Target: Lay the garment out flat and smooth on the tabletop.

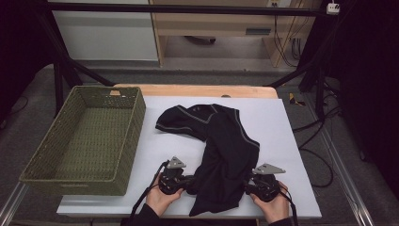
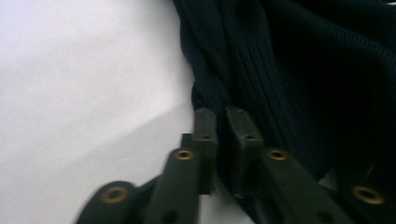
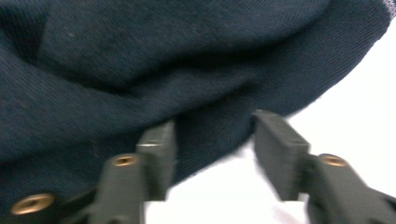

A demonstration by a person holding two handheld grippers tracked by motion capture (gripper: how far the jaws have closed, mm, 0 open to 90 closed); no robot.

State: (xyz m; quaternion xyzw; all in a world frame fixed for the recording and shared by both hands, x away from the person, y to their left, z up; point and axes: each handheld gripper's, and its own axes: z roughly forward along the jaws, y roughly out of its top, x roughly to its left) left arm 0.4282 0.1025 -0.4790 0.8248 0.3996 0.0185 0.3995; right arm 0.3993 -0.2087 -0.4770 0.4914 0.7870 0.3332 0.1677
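A dark ribbed garment (image 1: 221, 150) lies crumpled mid-counter (image 1: 291, 141). At its 8 o'clock the left hand-held gripper (image 1: 188, 181) pinches its edge, jaws nearly closed; at 4 o'clock the right hand-held gripper (image 1: 245, 187) straddles a fold, jaws apart. A green woven basket (image 1: 47, 155) sits at 9 o'clock.

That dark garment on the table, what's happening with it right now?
A person works a crumpled dark garment on the white table with two tools. The left hand-held gripper is pinched shut on its ribbed edge. The right hand-held gripper is open around the opposite edge. A green woven basket sits at the left.
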